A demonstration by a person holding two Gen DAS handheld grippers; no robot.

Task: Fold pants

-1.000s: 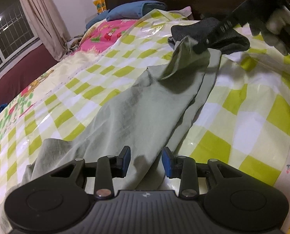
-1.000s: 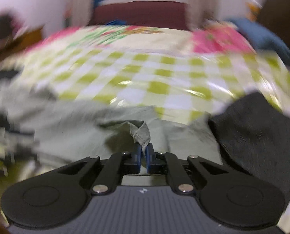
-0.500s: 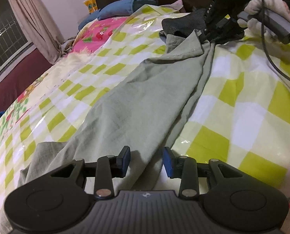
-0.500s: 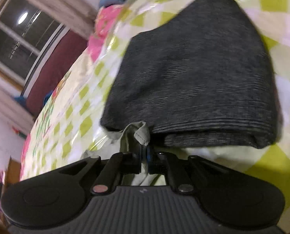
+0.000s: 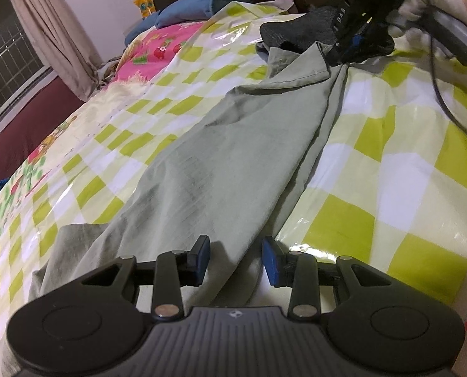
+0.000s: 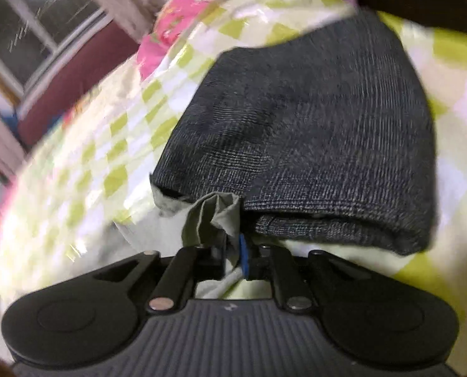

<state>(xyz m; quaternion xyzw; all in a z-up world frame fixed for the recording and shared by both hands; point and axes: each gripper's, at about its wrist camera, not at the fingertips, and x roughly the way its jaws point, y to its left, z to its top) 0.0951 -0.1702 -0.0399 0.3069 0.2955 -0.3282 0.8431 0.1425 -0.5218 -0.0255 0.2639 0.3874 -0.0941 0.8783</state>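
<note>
Pale green pants [image 5: 220, 163] lie stretched along the checked bed, legs running from me to the far end. My left gripper [image 5: 236, 259] is open, its blue pads straddling the near part of the fabric without pinching it. My right gripper [image 6: 233, 251] is shut on the pants' hem [image 6: 213, 216] at the far end, right beside a folded dark grey garment [image 6: 312, 144]. In the left wrist view the right gripper [image 5: 353, 44] and its gloved hand show at the top right, by the hem [image 5: 299, 66].
The bed has a glossy yellow-green checked cover [image 5: 390, 163]. The dark grey garment [image 5: 296, 31] lies at the far end. A blue pillow [image 5: 195, 6] and headboard are behind. A window and curtain [image 5: 54, 31] stand at left.
My right gripper carried the hem away from me and lowered it beside the grey garment, pulling the pants leg out straight and flat. My left gripper stayed open over the near fabric.
</note>
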